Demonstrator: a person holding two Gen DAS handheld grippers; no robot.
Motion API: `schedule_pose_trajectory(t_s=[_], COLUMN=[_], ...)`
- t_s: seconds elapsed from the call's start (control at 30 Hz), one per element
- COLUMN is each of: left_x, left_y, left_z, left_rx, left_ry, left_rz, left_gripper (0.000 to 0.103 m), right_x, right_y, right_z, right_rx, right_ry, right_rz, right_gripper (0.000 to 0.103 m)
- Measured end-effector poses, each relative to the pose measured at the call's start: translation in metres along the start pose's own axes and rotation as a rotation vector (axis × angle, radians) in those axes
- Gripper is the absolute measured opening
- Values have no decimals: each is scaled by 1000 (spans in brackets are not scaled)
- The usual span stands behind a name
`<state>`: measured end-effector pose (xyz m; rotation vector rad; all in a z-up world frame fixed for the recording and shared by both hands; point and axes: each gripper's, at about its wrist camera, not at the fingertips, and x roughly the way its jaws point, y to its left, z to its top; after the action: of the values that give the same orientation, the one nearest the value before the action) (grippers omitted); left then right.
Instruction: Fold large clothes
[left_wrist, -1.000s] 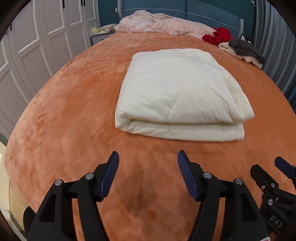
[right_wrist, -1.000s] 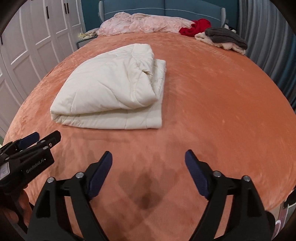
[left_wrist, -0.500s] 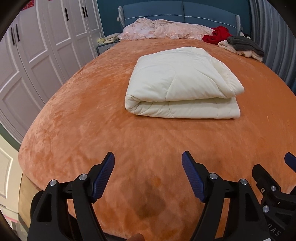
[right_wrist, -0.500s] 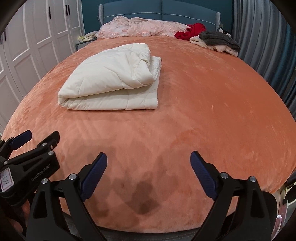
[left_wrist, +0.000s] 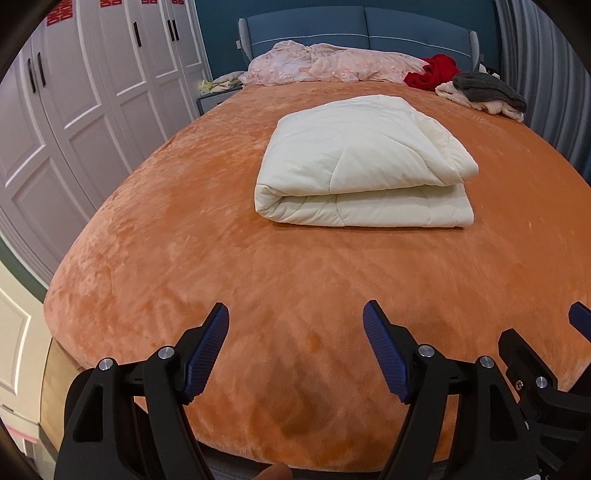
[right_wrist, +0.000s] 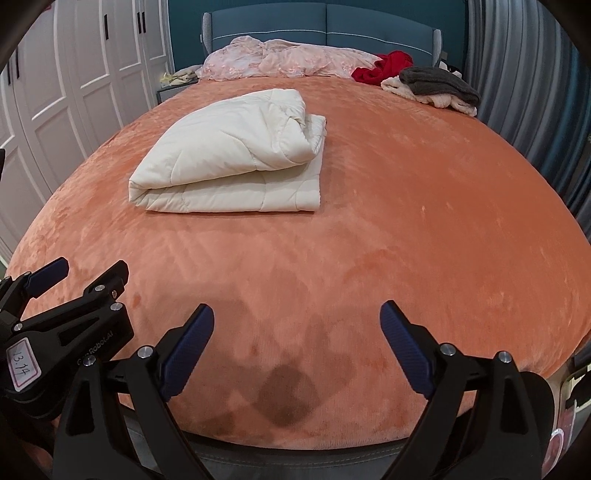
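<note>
Now I see the folded white quilt lying on the orange bed cover, far ahead of both my tongs. My left tongs and right tongs hang side by side with their jaws wide apart, holding nothing.

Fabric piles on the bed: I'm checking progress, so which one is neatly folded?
The cream quilt mid-bed, folded into a flat bundle. The pink bedding, red garment and grey-and-cream heap lie crumpled by the headboard.

folded cream quilt on bed
</note>
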<state>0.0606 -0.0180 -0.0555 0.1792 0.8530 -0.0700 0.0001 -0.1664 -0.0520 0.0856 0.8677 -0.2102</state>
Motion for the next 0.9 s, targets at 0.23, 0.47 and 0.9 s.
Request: schedule_pose_trajectory(t_s=[0.23, 0.47, 0.9], left_x=[1, 2, 5], left_y=[-1, 2, 4], left_z=[-3, -7, -9], left_rx=[8, -4, -10], left_ry=[5, 14, 11], left_rz=[3, 6, 18], left_gripper=[72, 71, 71], right_x=[1, 3, 6], right_y=[1, 3, 4], right_z=[-2, -3, -5], right_rx=[2, 2, 8], right_ry=[6, 12, 18], right_rz=[-2, -1, 1], right_gripper=[89, 89, 89])
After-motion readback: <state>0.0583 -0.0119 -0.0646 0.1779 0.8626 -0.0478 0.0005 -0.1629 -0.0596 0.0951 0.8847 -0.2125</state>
